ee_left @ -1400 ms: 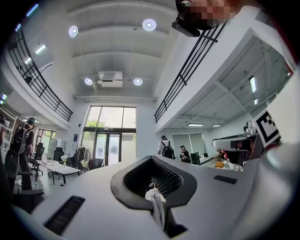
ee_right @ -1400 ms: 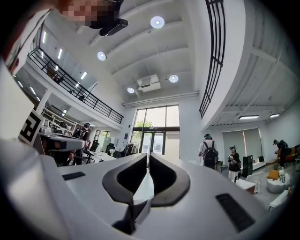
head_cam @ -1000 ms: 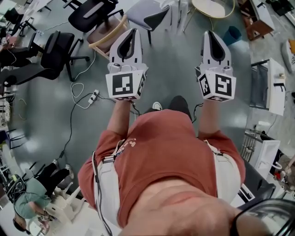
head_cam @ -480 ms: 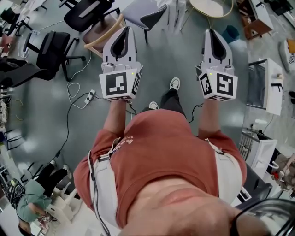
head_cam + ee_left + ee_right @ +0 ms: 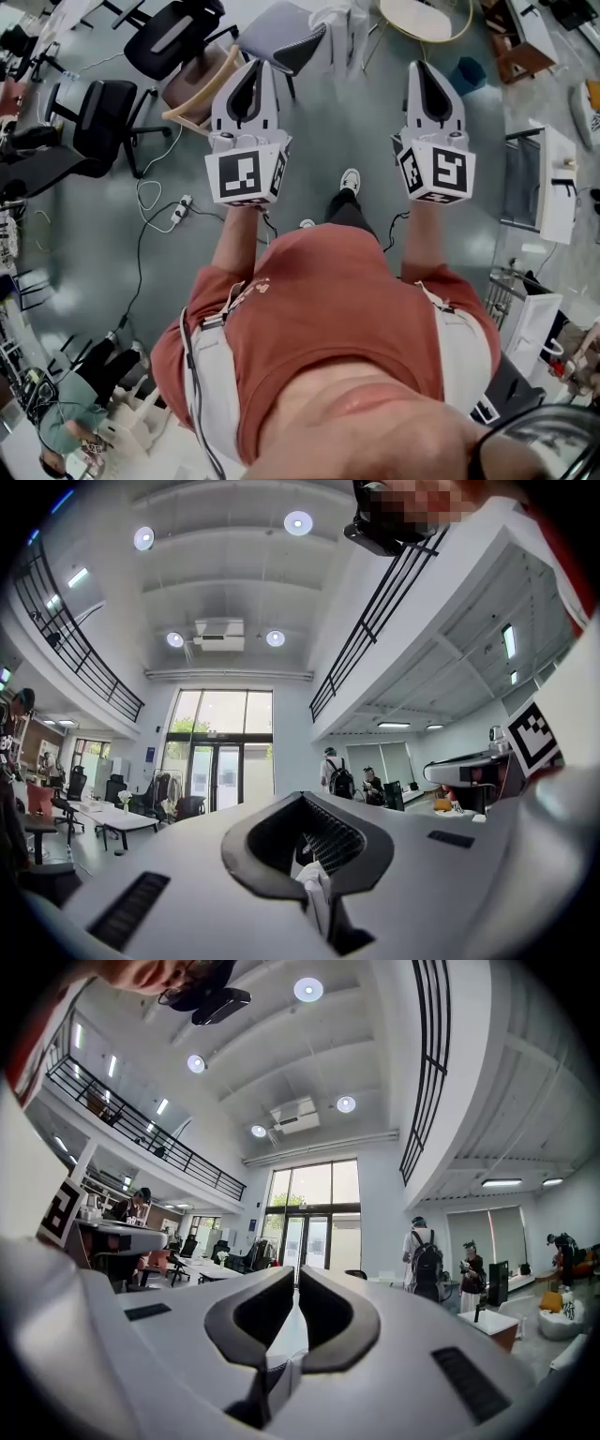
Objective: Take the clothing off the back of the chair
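In the head view I hold both grippers out ahead at chest height over the grey floor. My left gripper (image 5: 251,66) and my right gripper (image 5: 424,67) are shut with nothing between the jaws. A group of chairs stands ahead: a wooden chair (image 5: 192,84) just beyond the left gripper, a grey chair (image 5: 281,36) and a black office chair (image 5: 173,33). A pale cloth-like thing (image 5: 333,19) shows at the top edge beside the grey chair; what it is I cannot tell. Both gripper views look level into a tall hall, left gripper (image 5: 305,799), right gripper (image 5: 297,1271).
A power strip (image 5: 183,202) with cables lies on the floor at the left. Another black office chair (image 5: 98,122) stands further left. A white shelf unit (image 5: 553,178), a teal bin (image 5: 472,70) and a round table (image 5: 427,14) are at the right. A person with a backpack (image 5: 424,1260) stands far off.
I have walked forward: the chairs have drawn nearer and slid right and down in the head view, and one foot has stepped ahead. Both grippers stay shut.
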Demonstrator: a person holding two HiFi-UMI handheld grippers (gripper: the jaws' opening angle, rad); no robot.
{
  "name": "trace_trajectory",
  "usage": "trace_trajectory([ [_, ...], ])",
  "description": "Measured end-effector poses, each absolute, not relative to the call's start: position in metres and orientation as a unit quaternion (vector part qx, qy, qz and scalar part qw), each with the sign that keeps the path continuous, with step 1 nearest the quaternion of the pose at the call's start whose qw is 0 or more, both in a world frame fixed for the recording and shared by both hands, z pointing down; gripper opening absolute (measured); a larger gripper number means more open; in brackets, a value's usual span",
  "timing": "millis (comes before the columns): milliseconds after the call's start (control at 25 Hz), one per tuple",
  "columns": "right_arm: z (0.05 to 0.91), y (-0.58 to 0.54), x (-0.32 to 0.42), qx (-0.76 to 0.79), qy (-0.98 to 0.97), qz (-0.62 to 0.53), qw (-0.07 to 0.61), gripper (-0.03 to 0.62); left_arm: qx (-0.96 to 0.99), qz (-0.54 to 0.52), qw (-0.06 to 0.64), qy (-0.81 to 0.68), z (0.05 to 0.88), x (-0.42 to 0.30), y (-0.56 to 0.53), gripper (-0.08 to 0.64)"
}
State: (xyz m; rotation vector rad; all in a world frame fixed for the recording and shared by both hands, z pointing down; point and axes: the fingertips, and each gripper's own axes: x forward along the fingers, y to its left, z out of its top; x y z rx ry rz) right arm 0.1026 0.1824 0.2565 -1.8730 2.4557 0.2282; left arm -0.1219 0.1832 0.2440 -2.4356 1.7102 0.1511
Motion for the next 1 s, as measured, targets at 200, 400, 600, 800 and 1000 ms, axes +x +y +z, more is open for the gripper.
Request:
trace_trajectory([
  [200,0.256,0.137,0.134,-0.602,0.795,0.071,0.028,0.031,-0.817,0.050,0.080,0.569,0.244,-0.086,0.139,0.014],
  [400,0.251,0.101,0.172,-0.596,0.799,0.069,0.037,0.031,-0.812,0.054,0.088,0.574,0.237,-0.045,0.106,0.014],
  [600,0.250,0.070,0.205,-0.593,0.801,0.066,0.045,0.031,-0.812,0.057,0.086,0.574,0.231,-0.012,0.071,0.014],
  [800,0.249,0.038,0.225,-0.589,0.804,0.068,0.047,0.031,-0.804,0.057,0.092,0.584,0.230,0.007,0.041,0.014],
  [1000,0.254,0.013,0.253,-0.583,0.809,0.060,0.048,0.031,-0.796,0.051,0.091,0.596,0.232,0.031,0.018,0.014],
])
